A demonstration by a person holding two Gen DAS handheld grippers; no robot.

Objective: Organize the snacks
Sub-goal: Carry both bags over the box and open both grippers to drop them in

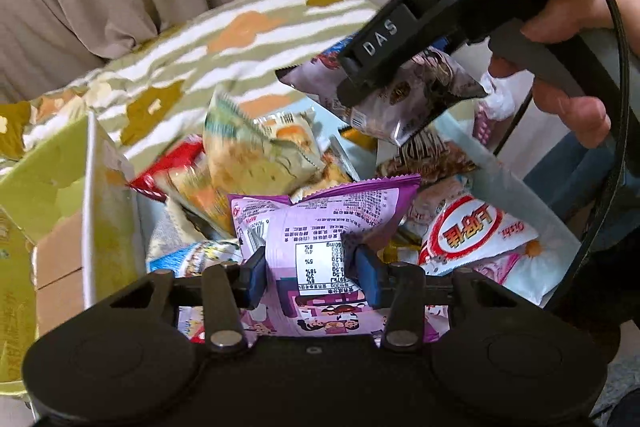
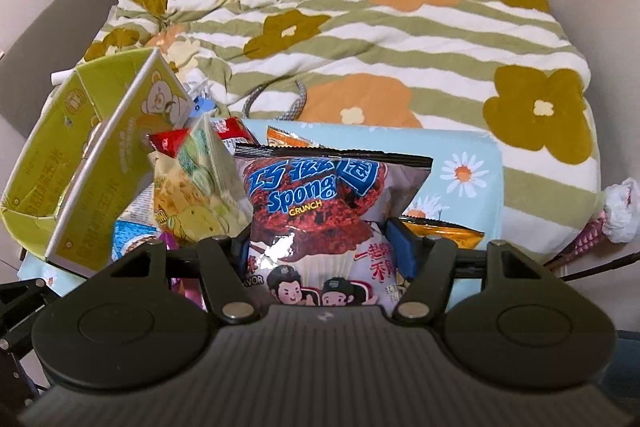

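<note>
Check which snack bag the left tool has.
The purple bag, nutrition label facing up, pinched by the left tool. The right tool holds the Sponge Crunch bag; other bags lie loose.

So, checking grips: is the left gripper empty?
No, the left gripper is shut on a purple snack bag, pads pinching its sides.

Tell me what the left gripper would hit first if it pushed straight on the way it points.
Likely the heap of snack packets just beyond the purple packet that the left gripper grips; depth is unclear, and that packet would touch first.
</note>
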